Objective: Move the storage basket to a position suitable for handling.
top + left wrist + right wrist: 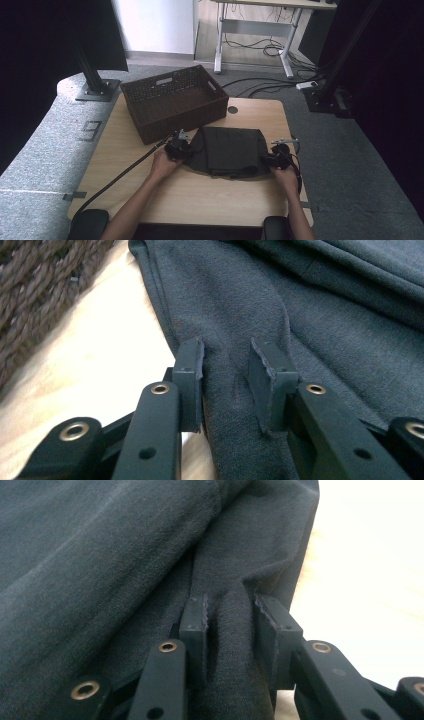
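Light wooden tabletop (200,195) on grey carpet, desk legs and loose cables behind.

Dark grey folded garment (227,150) flat at centre of tabletop, near the front half, edges rumpled. Left gripper (181,149) at garment's left edge, right gripper (272,160) at its right edge, each in a hand (162,164) from the near side.

Left gripper view: jaws set down over the cloth (300,315), a raised fold of fabric between the pads, left pad (190,375) at the hem beside bare wood. Visible gap at the pads, but jaws at their tightest: closed on the cloth edge. Right gripper view: thick ridge of cloth (235,645) pinched between both pads, pressed on either side; closed on the garment, bare tabletop just right of it.

Brown woven basket (172,102) at the far left of tabletop, just beyond garment's far left corner, close to left gripper; weave seen at top left of left gripper view (40,285). Black cable (125,172) trailing from left gripper across tabletop to front left edge. Round grommet hole (233,109) right of basket. Black stand base (97,90) off the far left corner. Black padded rests at both front corners.
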`<state>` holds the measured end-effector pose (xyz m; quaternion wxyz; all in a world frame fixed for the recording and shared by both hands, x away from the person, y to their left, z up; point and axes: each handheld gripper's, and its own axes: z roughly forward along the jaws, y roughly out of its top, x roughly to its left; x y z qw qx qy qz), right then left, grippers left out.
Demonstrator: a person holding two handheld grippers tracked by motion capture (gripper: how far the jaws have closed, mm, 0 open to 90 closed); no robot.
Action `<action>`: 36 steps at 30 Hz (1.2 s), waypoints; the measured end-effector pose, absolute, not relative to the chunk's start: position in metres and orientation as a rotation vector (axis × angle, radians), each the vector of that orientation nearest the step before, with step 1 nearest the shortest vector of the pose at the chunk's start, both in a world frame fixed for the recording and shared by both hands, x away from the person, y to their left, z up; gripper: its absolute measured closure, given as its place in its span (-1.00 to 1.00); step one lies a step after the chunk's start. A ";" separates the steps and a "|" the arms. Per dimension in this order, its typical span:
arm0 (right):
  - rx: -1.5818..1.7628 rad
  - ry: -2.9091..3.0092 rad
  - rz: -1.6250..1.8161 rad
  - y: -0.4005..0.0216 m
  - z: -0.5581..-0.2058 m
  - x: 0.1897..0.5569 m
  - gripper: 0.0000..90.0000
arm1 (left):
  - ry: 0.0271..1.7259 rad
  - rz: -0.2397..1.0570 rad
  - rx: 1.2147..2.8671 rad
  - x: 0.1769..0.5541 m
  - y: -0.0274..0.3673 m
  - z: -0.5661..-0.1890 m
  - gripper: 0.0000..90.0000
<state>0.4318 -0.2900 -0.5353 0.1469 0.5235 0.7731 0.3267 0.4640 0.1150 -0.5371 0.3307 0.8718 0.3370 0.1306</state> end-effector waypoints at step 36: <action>1.215 2.460 1.018 -0.205 -0.538 0.373 0.16 | 0.964 0.349 2.258 0.369 0.216 -0.536 0.42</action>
